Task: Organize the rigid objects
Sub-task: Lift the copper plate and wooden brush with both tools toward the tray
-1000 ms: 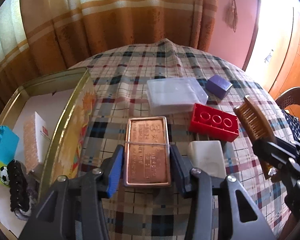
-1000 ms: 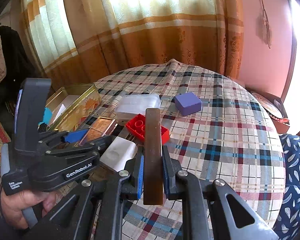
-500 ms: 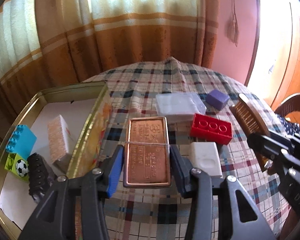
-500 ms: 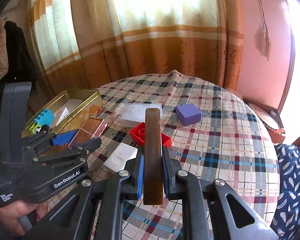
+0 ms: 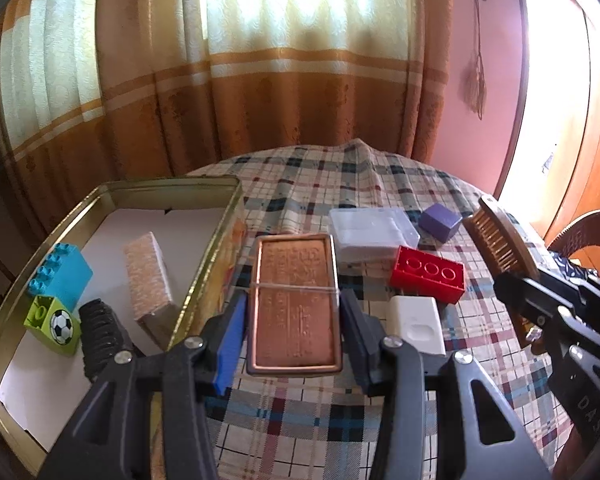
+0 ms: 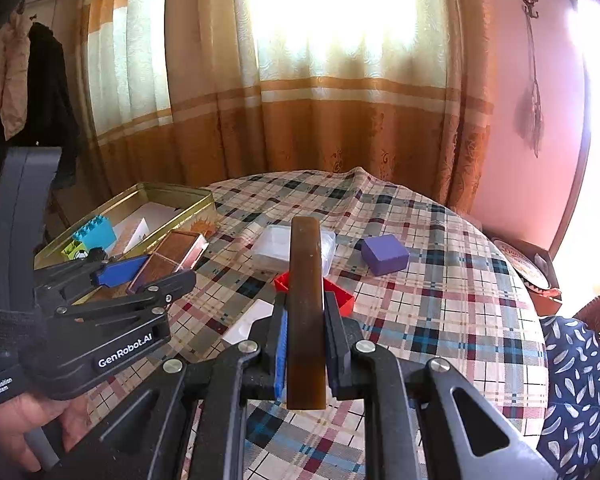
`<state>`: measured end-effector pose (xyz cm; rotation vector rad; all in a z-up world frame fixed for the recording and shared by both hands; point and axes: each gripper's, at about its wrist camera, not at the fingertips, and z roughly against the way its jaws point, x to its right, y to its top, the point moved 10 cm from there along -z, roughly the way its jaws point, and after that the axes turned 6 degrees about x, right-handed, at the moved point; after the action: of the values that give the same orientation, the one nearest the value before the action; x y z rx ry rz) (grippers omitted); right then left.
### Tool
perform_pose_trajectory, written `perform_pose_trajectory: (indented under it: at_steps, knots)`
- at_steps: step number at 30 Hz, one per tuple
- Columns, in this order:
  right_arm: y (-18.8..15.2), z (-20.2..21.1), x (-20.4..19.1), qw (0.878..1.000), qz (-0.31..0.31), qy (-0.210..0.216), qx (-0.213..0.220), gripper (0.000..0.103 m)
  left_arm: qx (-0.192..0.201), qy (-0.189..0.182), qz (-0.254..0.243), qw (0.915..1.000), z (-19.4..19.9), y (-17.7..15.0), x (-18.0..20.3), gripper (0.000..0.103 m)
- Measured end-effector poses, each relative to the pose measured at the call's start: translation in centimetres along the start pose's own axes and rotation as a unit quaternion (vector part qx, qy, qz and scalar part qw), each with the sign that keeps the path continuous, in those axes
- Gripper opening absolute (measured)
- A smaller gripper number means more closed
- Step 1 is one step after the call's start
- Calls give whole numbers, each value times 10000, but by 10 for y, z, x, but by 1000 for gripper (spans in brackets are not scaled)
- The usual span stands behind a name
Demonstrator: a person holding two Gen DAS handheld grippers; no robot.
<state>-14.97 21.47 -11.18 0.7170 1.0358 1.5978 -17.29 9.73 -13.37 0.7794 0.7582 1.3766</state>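
- Left tool (image 5: 292, 332) clenched on the flat copper-coloured rectangular tin with clear lid (image 5: 294, 304), pads on its two long sides, tin held clear of the table just beside the gold box wall.
- Right tool (image 6: 304, 344) clenched on the brown wooden comb (image 6: 306, 300), gripped across its thin spine near the low end, most of the comb sticking out ahead; teeth show in the left view (image 5: 500, 240).
- Open gold metal box with white paper lining (image 5: 220, 248) sits at the table's left edge; inside: blue stud block (image 5: 60, 272), green block with football print (image 5: 54, 322), black ridged piece (image 5: 100, 332), pinkish patterned box (image 5: 146, 276).
- Left on the plaid-cloth round table (image 5: 340, 176), mid area: clear plastic case (image 5: 370, 232), purple cube (image 5: 440, 222), red stud brick (image 5: 428, 274), white soap-like block (image 5: 416, 324).
- Handling, judged: tin is stiff, light, smooth-sided, could slip; side grip near the middle looks balanced.
- Comb is stiff but thin; teeth look fragile, so hold the spine, not the teeth; end grip may let it pivot.
- Likely step: carry both to the gold box.
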Motion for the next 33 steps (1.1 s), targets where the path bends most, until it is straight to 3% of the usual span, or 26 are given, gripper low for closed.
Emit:
perform_pose_trajectory:
  at_steps: [18,33]
  knots:
    - [7,10,-2,9997,9,-30,260,17,431,119,-50,9990,23,3,-5,45]
    - [7,15,-8,9994,-81,96,320,17,489,129,15,9987,33,-1,-14,45]
